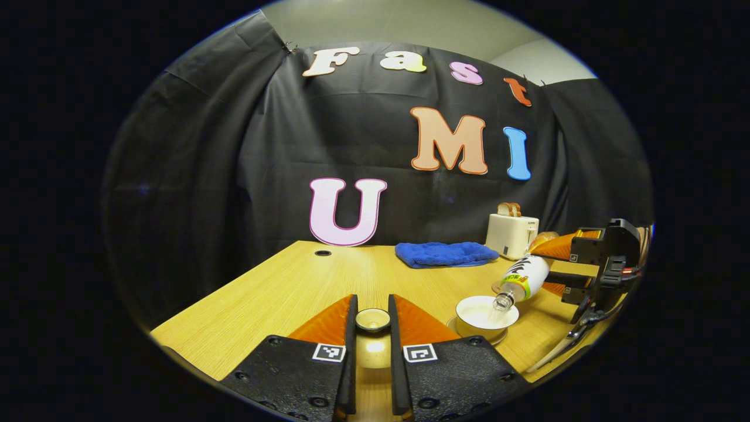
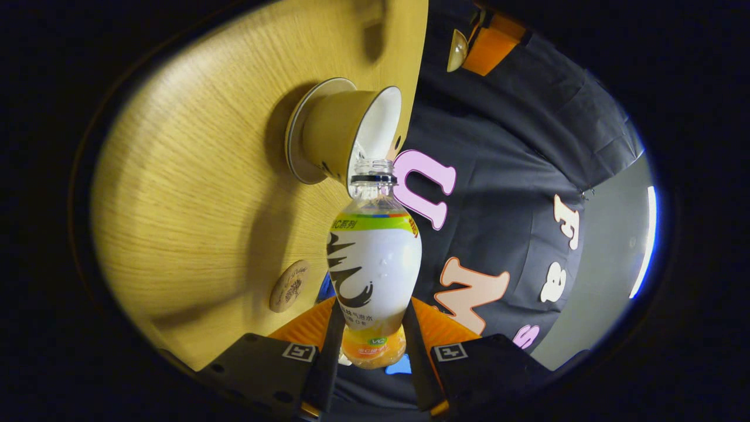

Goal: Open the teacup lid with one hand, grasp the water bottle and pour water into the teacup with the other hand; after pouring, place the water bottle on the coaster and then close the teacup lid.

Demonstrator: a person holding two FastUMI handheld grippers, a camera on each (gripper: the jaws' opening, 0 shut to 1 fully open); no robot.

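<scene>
My left gripper [image 1: 372, 300] is shut on the small round teacup lid [image 1: 372, 320], held a little above the wooden table [image 1: 281, 293]. To its right stands the open white-lined teacup [image 1: 486, 315] on its saucer. The water bottle [image 1: 525, 276] is tilted steeply, its uncapped mouth just over the cup's rim. My right gripper [image 2: 373, 309] is shut on the bottle [image 2: 375, 264] near its base. In the right gripper view the bottle's neck reaches the teacup [image 2: 345, 135]. A round wooden coaster [image 2: 290, 286] lies on the table near the bottle's side. The lid [image 2: 457, 51] shows far off.
A white toaster [image 1: 511, 234] with bread in it stands at the back right. A folded blue cloth [image 1: 445, 254] lies beside it. A small round hole [image 1: 322, 253] sits in the tabletop near the back wall.
</scene>
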